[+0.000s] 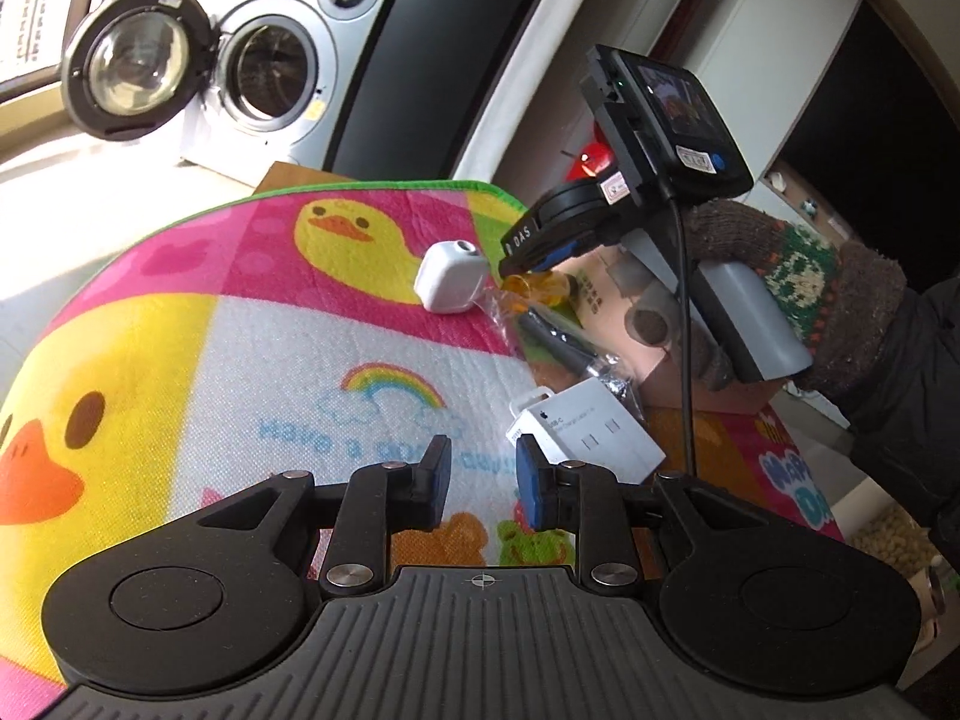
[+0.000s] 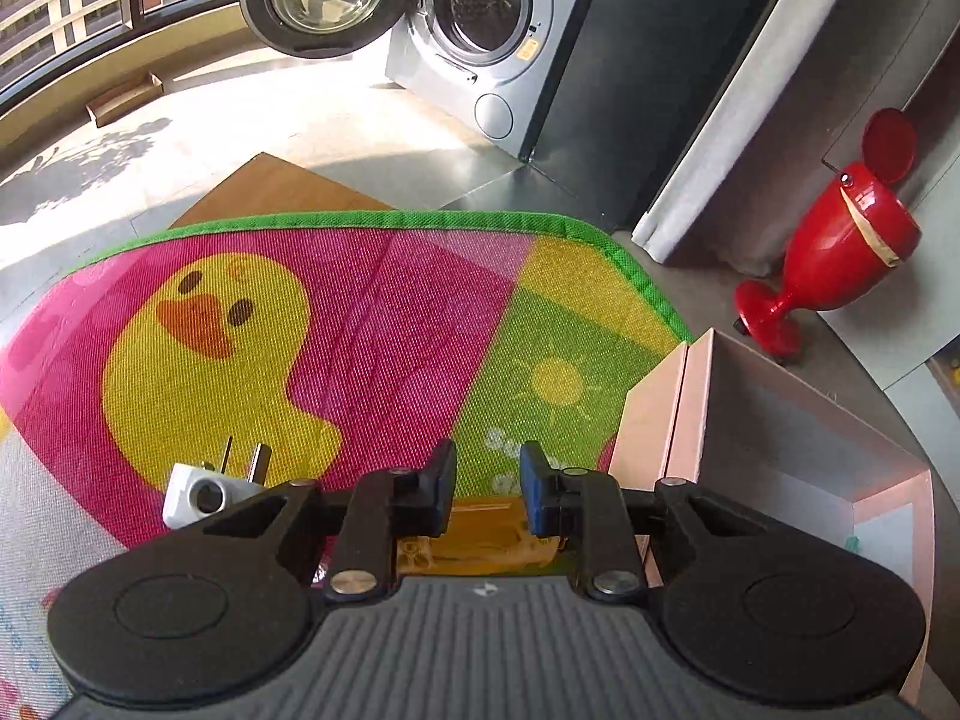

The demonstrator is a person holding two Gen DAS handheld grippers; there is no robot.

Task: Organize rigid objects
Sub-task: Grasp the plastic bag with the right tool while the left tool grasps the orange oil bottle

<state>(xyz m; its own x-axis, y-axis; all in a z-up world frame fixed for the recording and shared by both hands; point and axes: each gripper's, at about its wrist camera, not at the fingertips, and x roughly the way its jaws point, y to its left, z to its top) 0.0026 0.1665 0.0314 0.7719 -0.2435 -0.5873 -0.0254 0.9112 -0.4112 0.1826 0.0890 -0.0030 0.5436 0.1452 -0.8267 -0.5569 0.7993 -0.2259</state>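
Note:
On the duck-print play mat (image 1: 198, 360) lie a white plug adapter (image 1: 451, 277), an orange translucent item in a clear bag (image 1: 537, 289), a dark pen-like object (image 1: 561, 343) and a white USB-C cable box (image 1: 585, 431). My left gripper (image 1: 483, 471) is open and empty, just left of the white box. My right gripper (image 2: 487, 480), also seen in the left wrist view (image 1: 528, 249), is open and hovers right above the orange item (image 2: 480, 534). The white adapter (image 2: 201, 495) lies to its left, prongs up. A pink open box (image 2: 678, 420) stands to its right.
A silver washing machine (image 2: 480, 24) with its door open stands beyond the mat. A red goblet-shaped bin (image 2: 834, 258) stands at the right on the grey floor. The pink cardboard box (image 1: 648, 312) sits at the mat's right edge. A brown board (image 2: 270, 192) lies under the mat's far edge.

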